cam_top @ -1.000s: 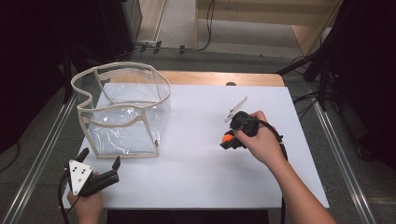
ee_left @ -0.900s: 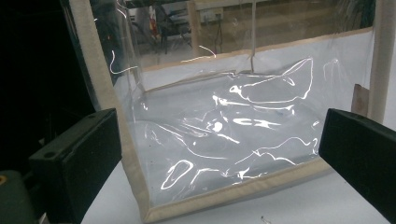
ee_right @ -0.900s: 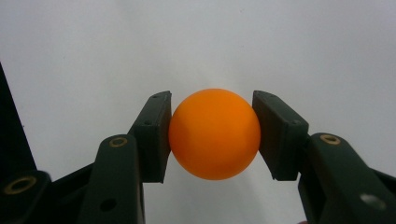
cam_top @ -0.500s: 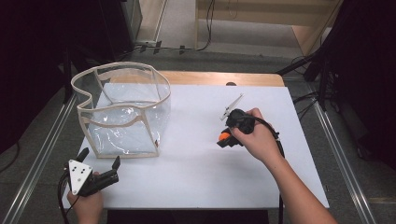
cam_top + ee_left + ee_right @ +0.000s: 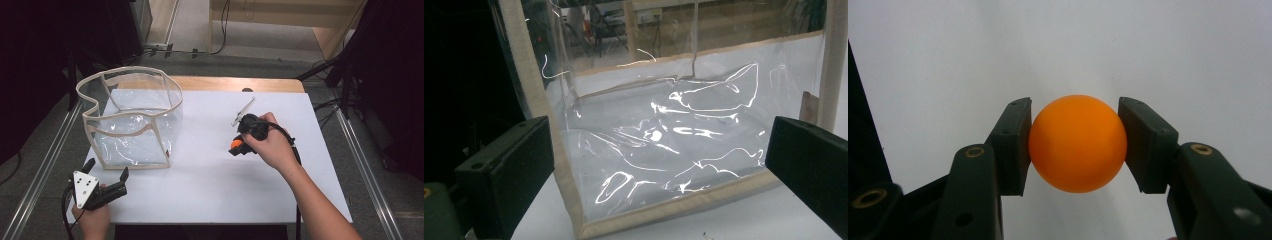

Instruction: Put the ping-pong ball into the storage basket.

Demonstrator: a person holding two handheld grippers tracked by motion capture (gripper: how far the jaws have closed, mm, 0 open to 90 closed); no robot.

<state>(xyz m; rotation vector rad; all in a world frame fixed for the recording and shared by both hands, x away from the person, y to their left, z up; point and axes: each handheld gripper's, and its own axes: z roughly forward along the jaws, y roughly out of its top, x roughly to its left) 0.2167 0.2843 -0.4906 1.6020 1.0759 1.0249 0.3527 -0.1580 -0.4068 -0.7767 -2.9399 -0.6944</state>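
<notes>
While the right gripper [image 5: 1075, 145] keeps pinching the orange ball [image 5: 1077, 143] between its pads, barely shifted, left gripper [image 5: 102, 175] waits spread before the clear bag [image 5: 132, 120]; drop-in next.

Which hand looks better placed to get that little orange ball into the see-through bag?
Right, probably. The right gripper already clamps the small orange ball between its pads, above the white table. The left gripper waits open, nothing in it, before the clear plastic bag with beige trim.
</notes>
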